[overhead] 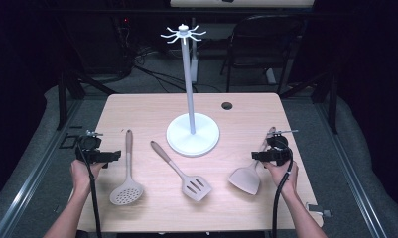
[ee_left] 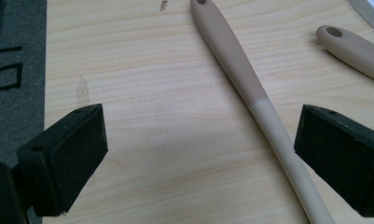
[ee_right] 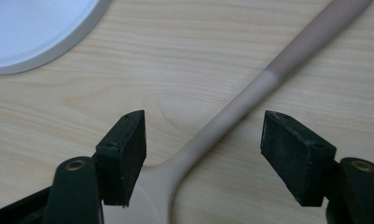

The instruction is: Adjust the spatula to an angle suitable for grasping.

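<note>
A white utensil stand [overhead: 192, 135] with hooks on top rises from the middle of the wooden table [overhead: 152, 106]. In front of it lie three beige utensils: a round skimmer [overhead: 127, 191], a slotted turner [overhead: 196, 187] and a solid spatula [overhead: 246, 179]. My left gripper [overhead: 104, 157] hovers just left of the skimmer, jaws wide open [ee_left: 201, 126]. The skimmer's handle [ee_left: 250, 88] runs between them, nearer the right pad and touching neither. My right gripper [overhead: 266, 156] is over the spatula. Its jaws [ee_right: 204, 128] are open astride the spatula's neck [ee_right: 231, 112], pads clear of it.
The stand's round base [ee_right: 31, 32] lies close to the right gripper, and the turner's handle [ee_left: 357, 46] is just beyond the skimmer. A cable hole [overhead: 227, 105] sits at the table's far side. A dark chair [overhead: 261, 39] stands behind the table.
</note>
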`<state>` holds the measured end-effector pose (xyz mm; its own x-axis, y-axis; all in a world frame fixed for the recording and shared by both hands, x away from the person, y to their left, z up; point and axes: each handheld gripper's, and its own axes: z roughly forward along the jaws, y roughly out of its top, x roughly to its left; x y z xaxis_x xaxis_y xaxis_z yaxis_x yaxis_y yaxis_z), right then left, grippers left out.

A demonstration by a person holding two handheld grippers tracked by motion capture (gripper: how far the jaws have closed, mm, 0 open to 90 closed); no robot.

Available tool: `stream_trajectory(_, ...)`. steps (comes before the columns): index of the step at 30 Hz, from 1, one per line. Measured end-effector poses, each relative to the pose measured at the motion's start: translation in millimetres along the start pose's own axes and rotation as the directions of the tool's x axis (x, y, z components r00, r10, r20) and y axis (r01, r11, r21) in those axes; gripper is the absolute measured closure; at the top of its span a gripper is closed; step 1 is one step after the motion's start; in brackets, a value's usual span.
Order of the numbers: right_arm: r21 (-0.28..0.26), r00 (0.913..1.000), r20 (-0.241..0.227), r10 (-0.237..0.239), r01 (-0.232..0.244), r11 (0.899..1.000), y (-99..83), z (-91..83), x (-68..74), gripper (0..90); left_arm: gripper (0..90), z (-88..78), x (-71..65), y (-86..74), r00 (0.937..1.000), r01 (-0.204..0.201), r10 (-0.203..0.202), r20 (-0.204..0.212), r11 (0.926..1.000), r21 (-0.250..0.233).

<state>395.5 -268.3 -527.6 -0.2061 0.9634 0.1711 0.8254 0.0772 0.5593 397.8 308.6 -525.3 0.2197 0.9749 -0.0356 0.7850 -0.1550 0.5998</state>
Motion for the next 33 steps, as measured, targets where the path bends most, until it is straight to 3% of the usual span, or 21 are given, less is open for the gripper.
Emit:
stream_trajectory(5,0.029,0.9987,0.047,0.018,-0.019,0.999,3.5,11.9,-1.2,34.7,2.6,-1.1,0.8,-0.2,1.0,0.002,-0.002,0.003,1.0,-0.005)
stream_trajectory(10,0.05,0.9985,0.047,0.028,-0.03,0.998,3.4,17.1,-4.4,38.5,3.0,-1.6,-1.3,0.3,1.0,0.002,-0.002,0.001,1.0,-0.005)
stream_trajectory(18,0.075,0.9987,0.051,0.003,-0.007,0.997,3.7,25.9,-2.4,44.2,3.6,-2.1,-1.8,0.2,1.0,0.002,-0.002,0.006,1.0,-0.003)
stream_trajectory(19,0.082,0.9971,0.076,-0.01,0.003,0.997,5.7,31.5,-0.2,44.5,4.1,-1.2,-1.4,0.1,1.0,0.004,-0.004,0.006,1.0,-0.002)
stream_trajectory(23,0.097,0.995,0.097,-0.022,0.013,0.995,5.8,33.1,-1.3,48.1,5.0,-1.0,0.3,-0.8,0.9999,0.01,-0.01,0.012,1.0,0.0)
stream_trajectory(25,0.085,0.9964,0.084,0.007,-0.015,0.996,4.3,35.2,-3.4,48.3,5.1,-1.3,0.2,-0.9,0.9999,0.01,-0.01,0.012,0.9999,-0.001)
stream_trajectory(29,0.095,0.9955,0.093,-0.016,0.007,0.995,4.5,35.6,-1.7,48.7,5.4,-2.5,-1.1,-0.8,0.9999,0.007,-0.007,0.01,0.9999,-0.008)
stream_trajectory(33,0.097,0.9972,0.074,-0.001,-0.006,0.995,3.9,35.7,-4.1,50.0,5.6,-2.7,-1.6,-1.0,0.9999,0.008,-0.008,0.015,0.9999,-0.008)
